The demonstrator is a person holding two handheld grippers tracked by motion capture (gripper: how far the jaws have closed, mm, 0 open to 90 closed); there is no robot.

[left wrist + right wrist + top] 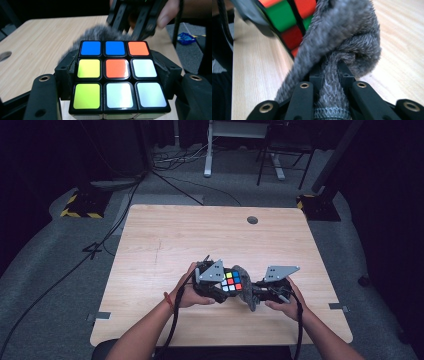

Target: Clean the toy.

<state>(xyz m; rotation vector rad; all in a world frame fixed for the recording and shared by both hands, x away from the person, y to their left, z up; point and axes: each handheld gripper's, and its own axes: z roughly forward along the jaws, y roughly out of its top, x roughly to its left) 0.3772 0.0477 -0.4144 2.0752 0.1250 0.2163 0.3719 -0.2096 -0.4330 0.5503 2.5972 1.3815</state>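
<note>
A puzzle cube with coloured stickers is held over the near middle of the wooden table. My left gripper is shut on the cube, its jaws pressing on the cube's left and right sides. A fuzzy grey cloth is bunched against the cube's right side. My right gripper is shut on the cloth, which is squeezed between the jaws and bulges out ahead of them. In the right gripper view the cube shows green, red and orange stickers behind the cloth.
A round grommet hole sits near the table's far edge. Cables trail across the grey floor at left. Desk and chair legs stand beyond the table. A blue packet lies on the floor.
</note>
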